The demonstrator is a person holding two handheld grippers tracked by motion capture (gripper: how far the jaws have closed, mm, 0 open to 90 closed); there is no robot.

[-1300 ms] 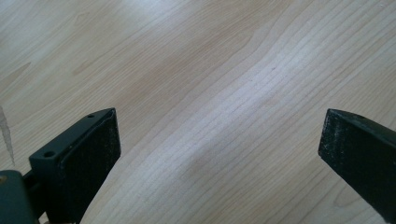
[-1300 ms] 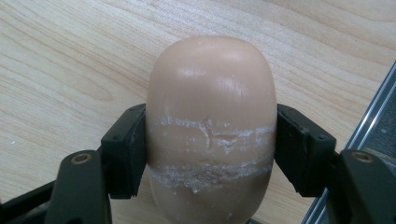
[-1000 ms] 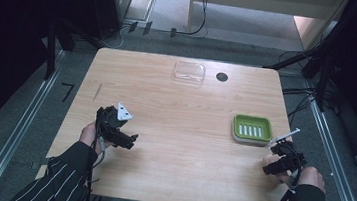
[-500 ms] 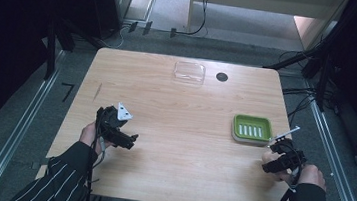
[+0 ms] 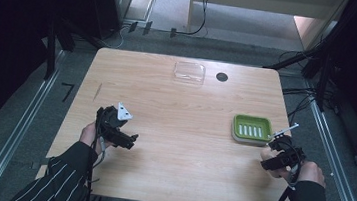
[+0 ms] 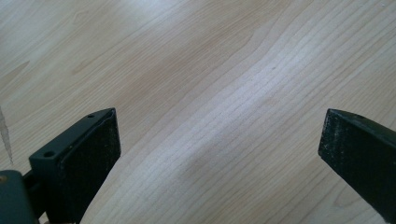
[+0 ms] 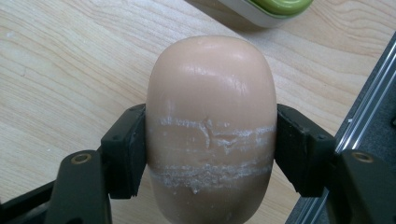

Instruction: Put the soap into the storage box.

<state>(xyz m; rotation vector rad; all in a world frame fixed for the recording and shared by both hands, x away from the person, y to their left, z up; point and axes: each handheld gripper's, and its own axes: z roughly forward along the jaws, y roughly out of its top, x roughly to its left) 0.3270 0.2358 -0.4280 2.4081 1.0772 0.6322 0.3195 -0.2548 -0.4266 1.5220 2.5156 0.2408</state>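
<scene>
Wooden table (image 5: 186, 106) fills mid-frame, dark floor and cables around. We see the right gripper (image 7: 210, 140) at lower right pinching a tan soap bar (image 7: 211, 121), just below the green soap dish (image 5: 252, 129). Left gripper (image 6: 219, 149) at lower left, jaws spread over bare wood. Clear plastic lid (image 5: 189, 72) and black disc (image 5: 221, 77) at top centre, nothing blocking.

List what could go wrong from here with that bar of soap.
The right hand-held gripper clamps the rounded soap bar across its sides; white scrape lines suggest it could slip out. It hangs near the table edge, so a drop might roll off. The green soap dish is shallow, so a careless release could miss.
</scene>
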